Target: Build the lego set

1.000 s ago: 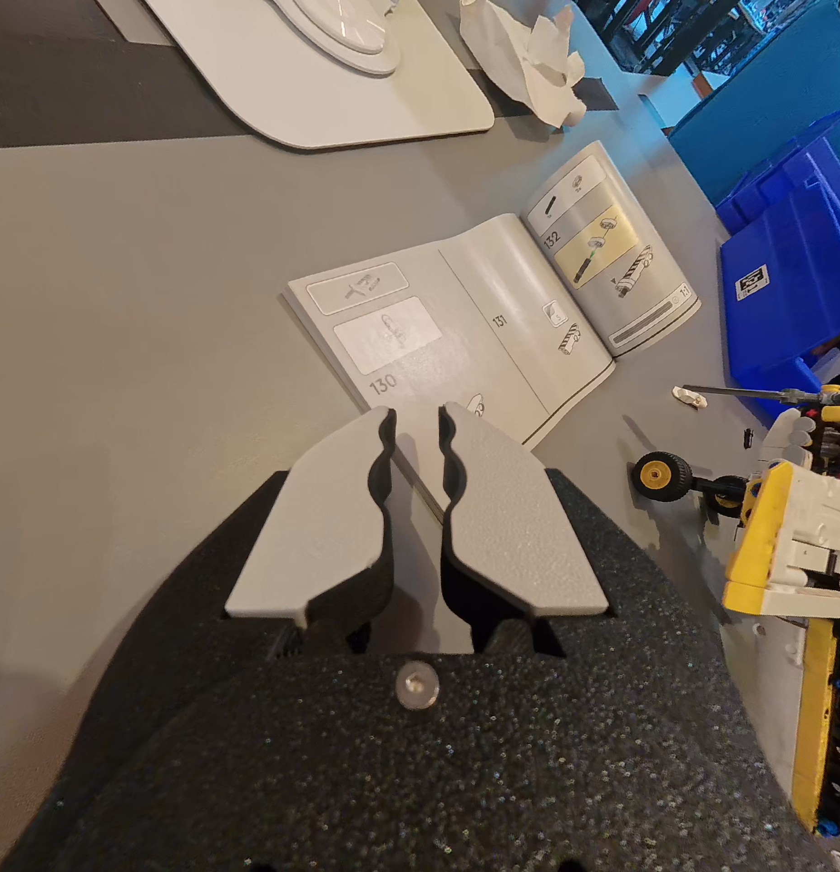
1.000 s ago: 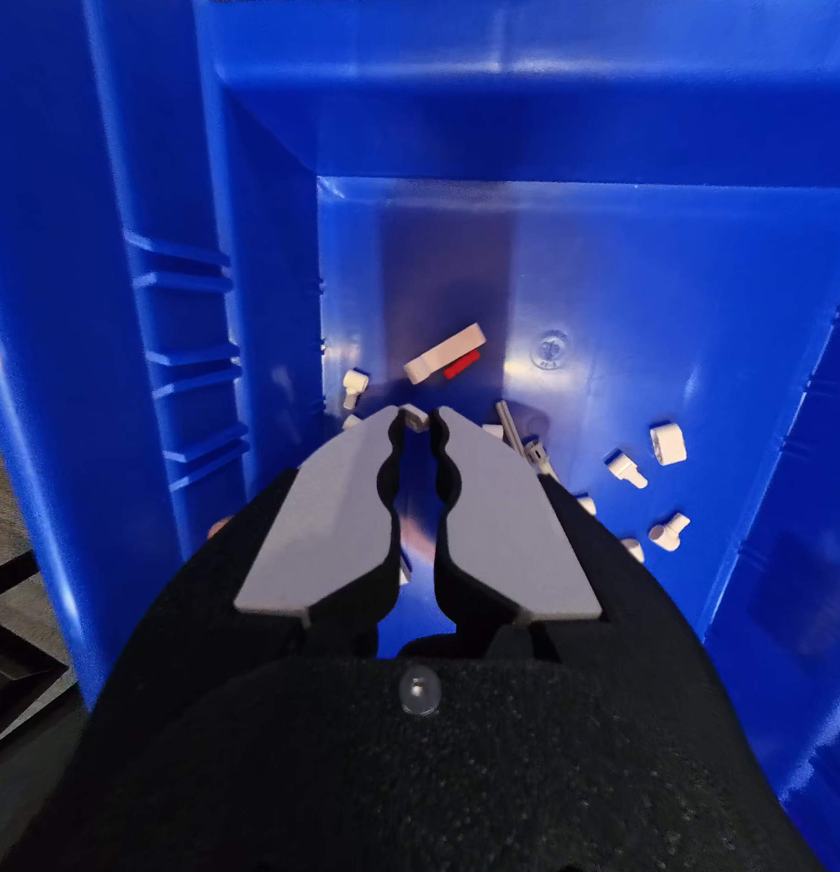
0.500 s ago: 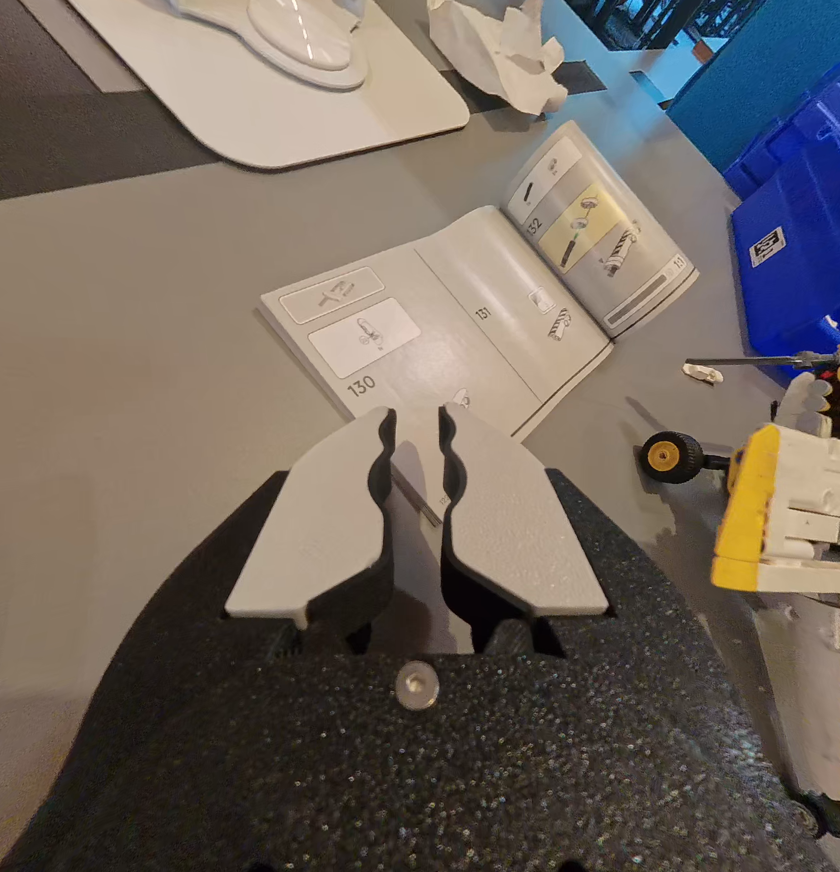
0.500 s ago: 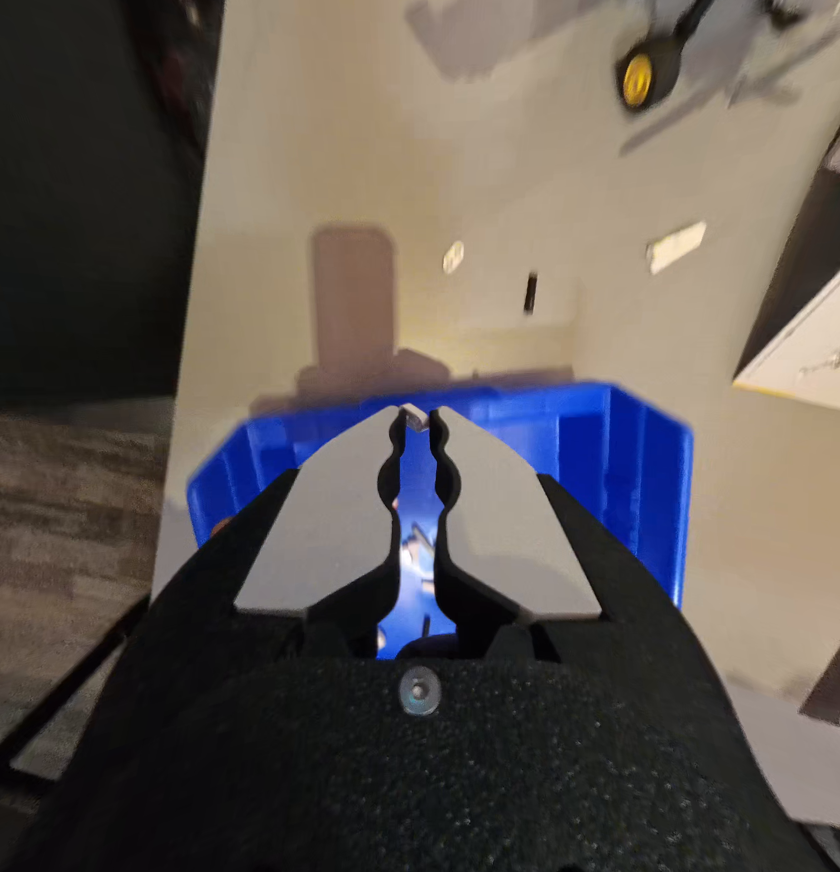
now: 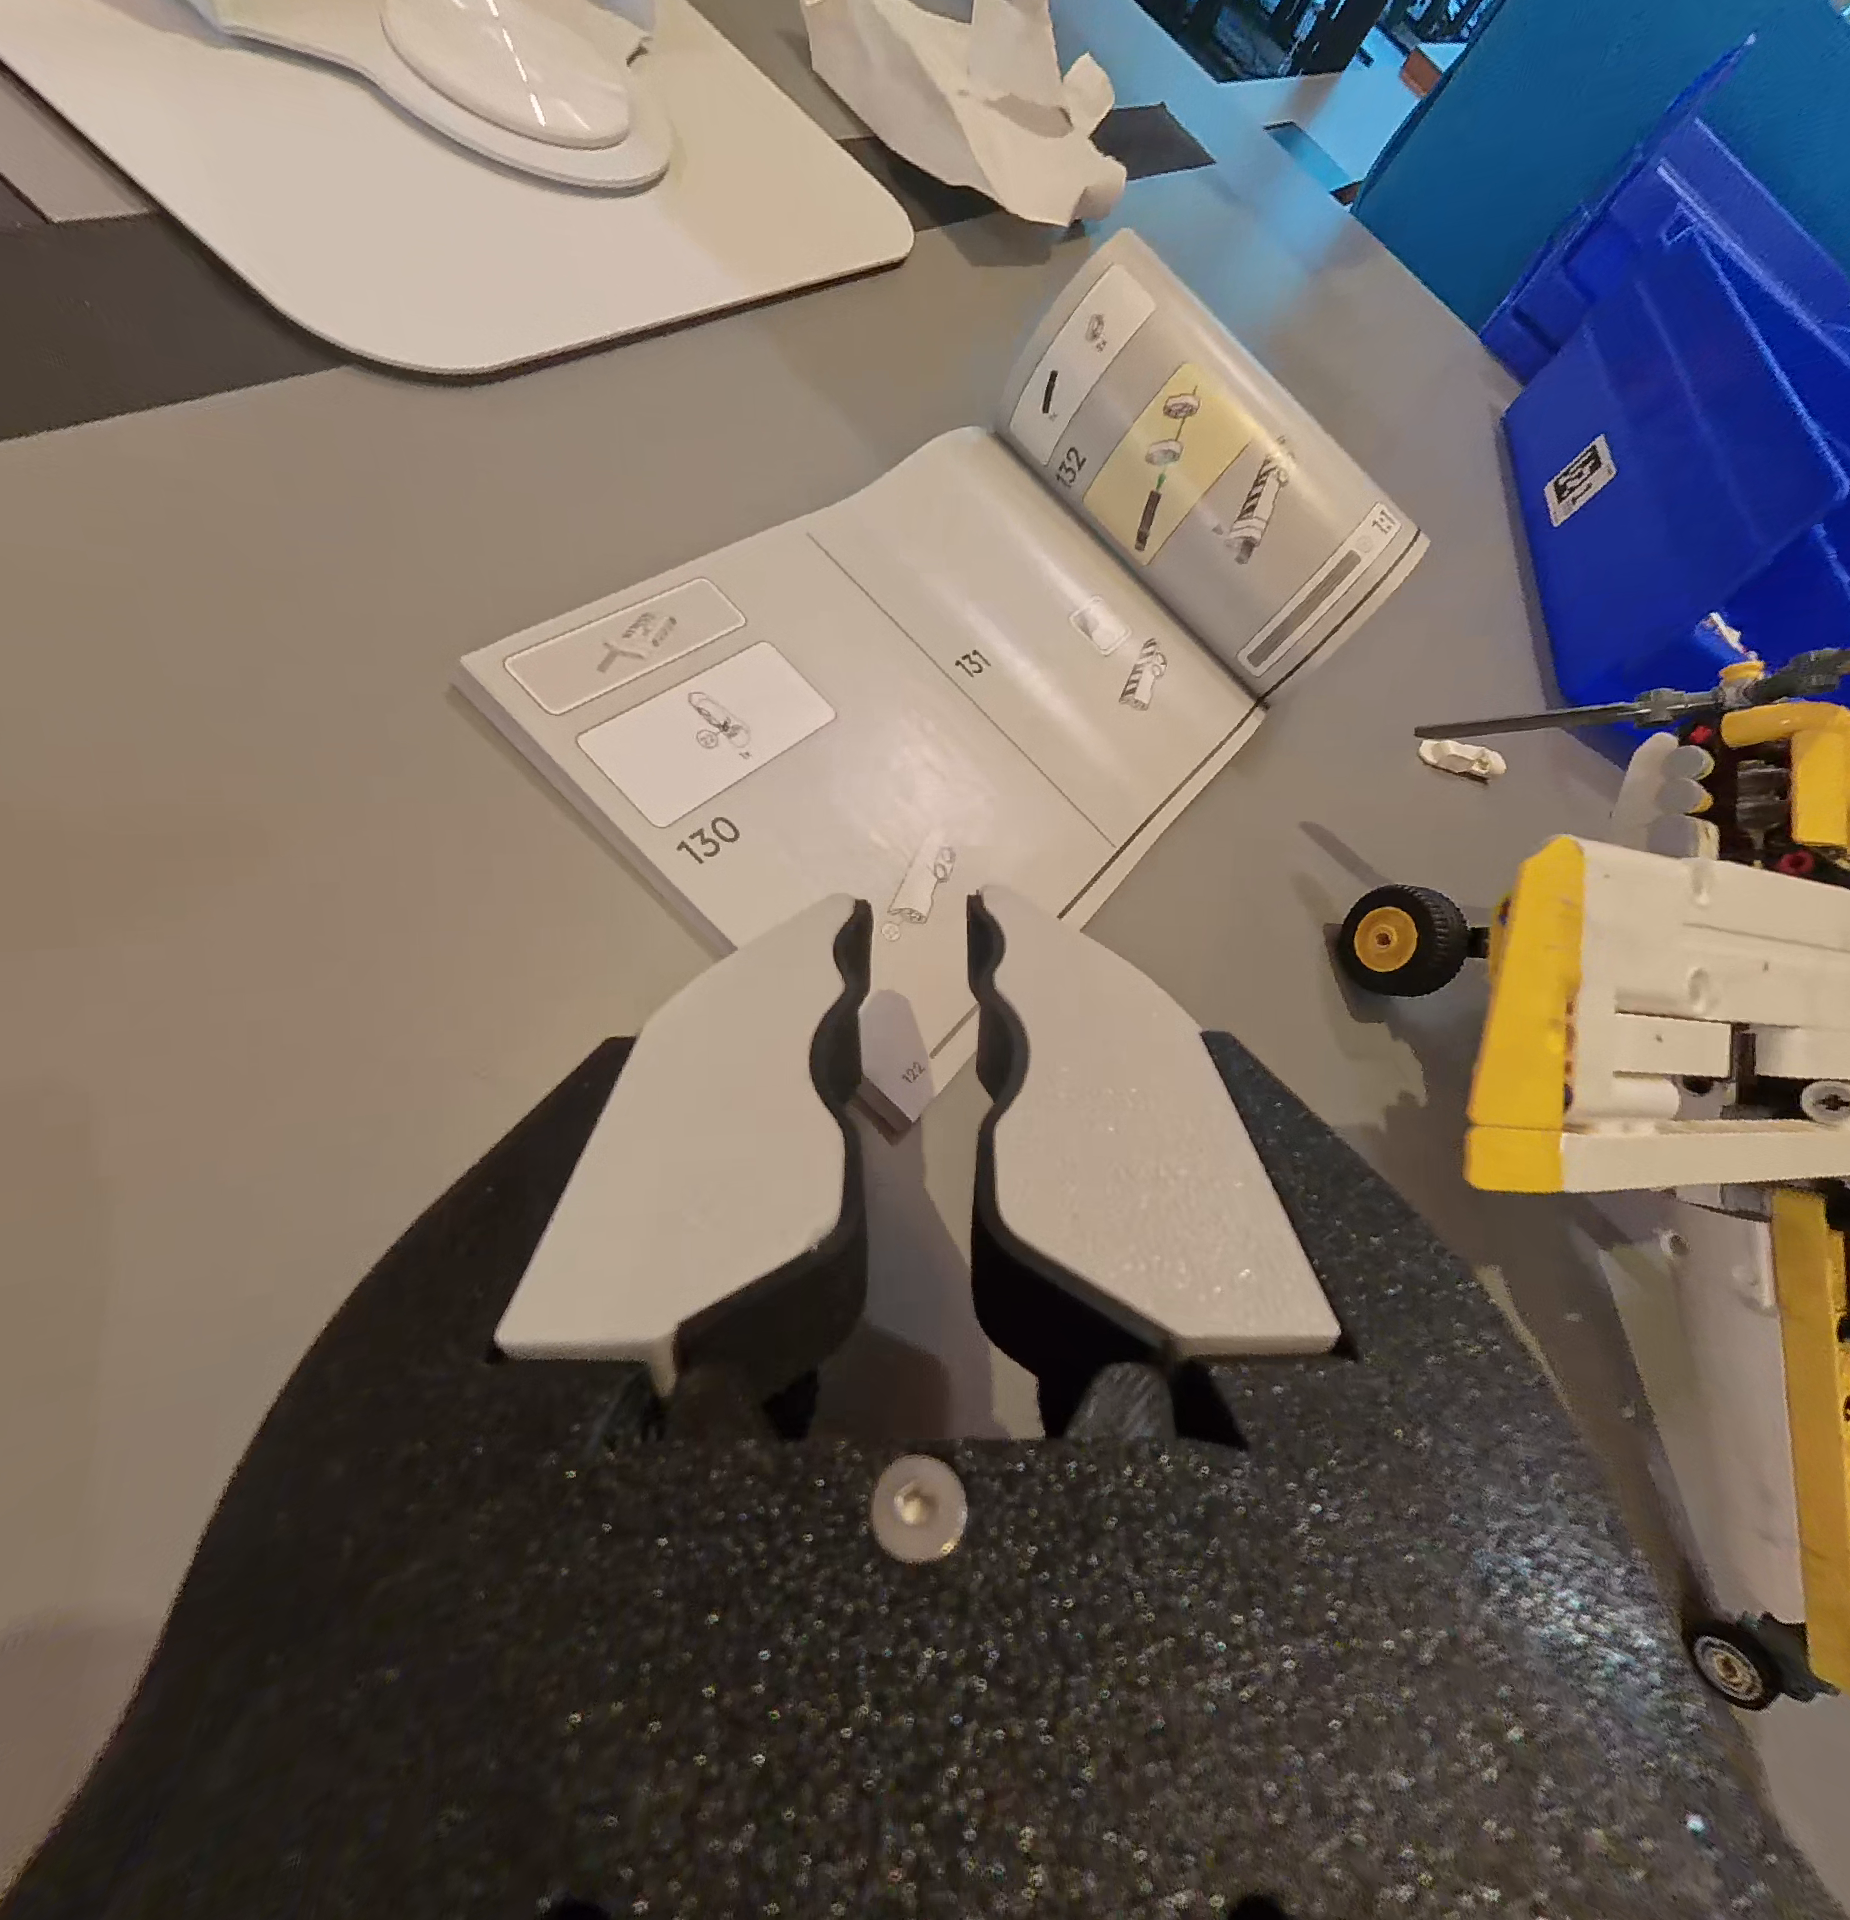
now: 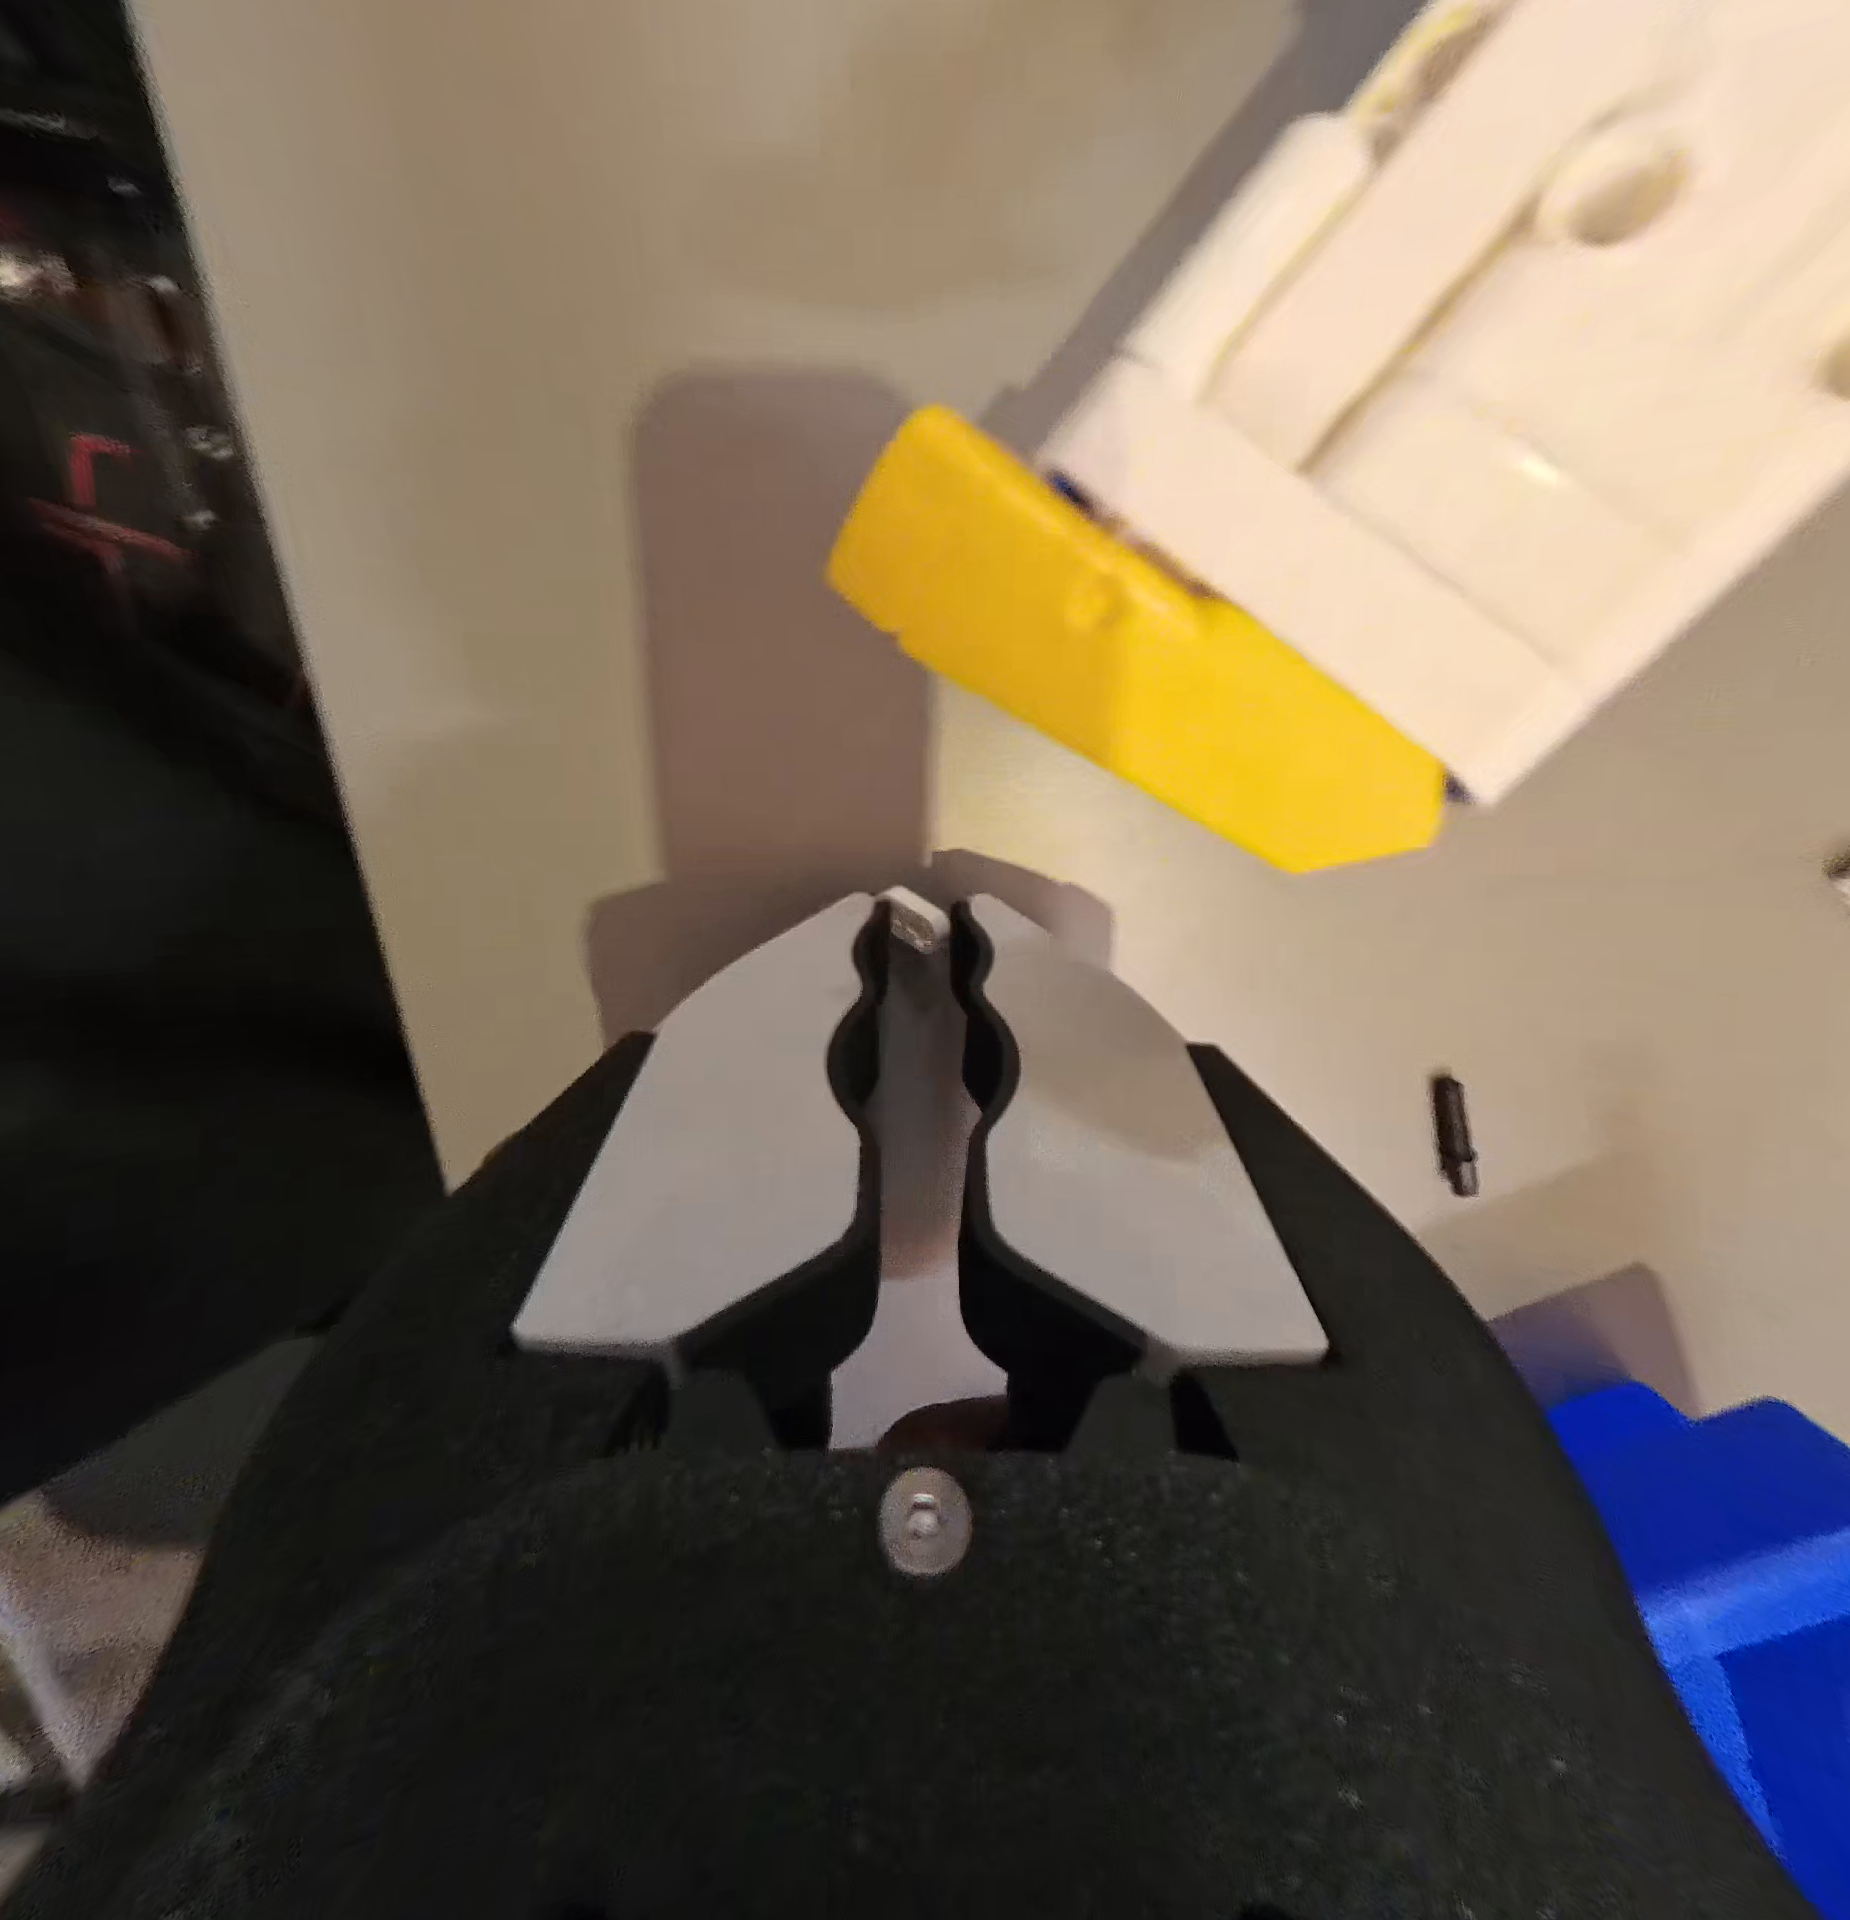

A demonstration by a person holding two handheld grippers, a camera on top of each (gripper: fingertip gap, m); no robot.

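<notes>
The right gripper (image 6: 916,920) pinches a small white piece (image 6: 913,923) near the yellow-and-white model (image 6: 1129,644); the left gripper (image 5: 916,914) hangs slightly open and empty over the booklet (image 5: 900,665).

Yellow-and-white brick model (image 5: 1669,1049) cut off at right edge, blue bins (image 5: 1721,416) likewise, right wrist view motion-blurred, small black part (image 6: 1453,1130) unidentifiable
</notes>
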